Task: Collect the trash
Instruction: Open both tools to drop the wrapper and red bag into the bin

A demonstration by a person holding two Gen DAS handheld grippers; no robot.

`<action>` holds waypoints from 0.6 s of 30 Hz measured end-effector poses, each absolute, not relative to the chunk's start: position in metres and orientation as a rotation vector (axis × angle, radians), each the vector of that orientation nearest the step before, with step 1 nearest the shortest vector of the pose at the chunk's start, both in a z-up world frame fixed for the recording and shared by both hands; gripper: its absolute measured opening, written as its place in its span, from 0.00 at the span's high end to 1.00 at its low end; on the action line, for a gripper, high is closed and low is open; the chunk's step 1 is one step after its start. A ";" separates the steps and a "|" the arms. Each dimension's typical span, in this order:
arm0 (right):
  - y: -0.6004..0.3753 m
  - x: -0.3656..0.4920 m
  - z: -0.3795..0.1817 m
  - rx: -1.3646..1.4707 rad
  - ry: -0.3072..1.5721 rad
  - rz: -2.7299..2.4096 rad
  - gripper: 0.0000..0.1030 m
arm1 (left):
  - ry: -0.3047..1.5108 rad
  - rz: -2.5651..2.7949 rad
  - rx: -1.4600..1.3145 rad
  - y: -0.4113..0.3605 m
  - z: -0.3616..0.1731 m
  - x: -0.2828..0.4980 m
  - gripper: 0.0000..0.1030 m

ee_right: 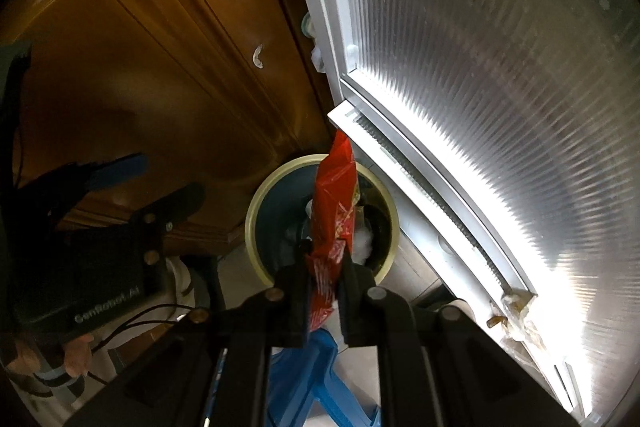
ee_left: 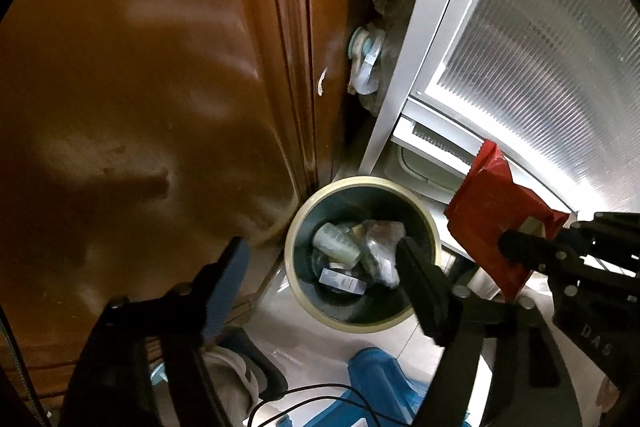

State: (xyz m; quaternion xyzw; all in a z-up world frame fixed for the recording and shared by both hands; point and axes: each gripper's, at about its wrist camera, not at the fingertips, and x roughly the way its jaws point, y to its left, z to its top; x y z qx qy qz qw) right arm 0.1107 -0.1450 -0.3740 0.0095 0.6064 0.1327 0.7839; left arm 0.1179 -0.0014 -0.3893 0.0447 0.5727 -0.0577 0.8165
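A round trash bin (ee_left: pixel 298 215) with a pale rim stands on the floor in the corner. It holds a crumpled clear cup (ee_left: pixel 334 241), a grey wad and a small box. My left gripper (ee_left: pixel 320 259) is open and empty above the bin's near side. My right gripper (ee_right: pixel 325 259) is shut on a red snack wrapper (ee_right: pixel 334 199) and holds it upright over the bin (ee_right: pixel 256 211). The wrapper (ee_left: pixel 496 211) and right gripper (ee_left: pixel 520 247) also show at the right of the left wrist view, just right of the bin.
A brown wooden cabinet (ee_left: pixel 140 87) stands left of the bin. A white-framed ribbed glass door (ee_left: pixel 540 47) is on the right. A blue plastic stool (ee_right: pixel 316 379) stands on the tiled floor below the grippers. Plastic bags (ee_left: pixel 366 61) are wedged between cabinet and door.
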 end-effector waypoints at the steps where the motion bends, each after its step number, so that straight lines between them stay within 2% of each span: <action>1: -0.145 0.111 -0.374 0.021 1.308 0.288 0.88 | 1.220 -0.122 0.095 -0.001 -0.389 0.118 0.26; 8: -0.142 0.114 -0.375 0.017 1.329 0.292 0.84 | 1.230 -0.115 0.078 0.005 -0.390 0.119 0.17; 12: -0.140 0.114 -0.377 0.017 1.327 0.295 0.63 | 1.231 -0.110 0.079 0.007 -0.390 0.119 0.12; 18: -0.137 0.113 -0.373 0.020 1.309 0.295 0.62 | 1.233 -0.109 0.075 0.008 -0.389 0.119 0.11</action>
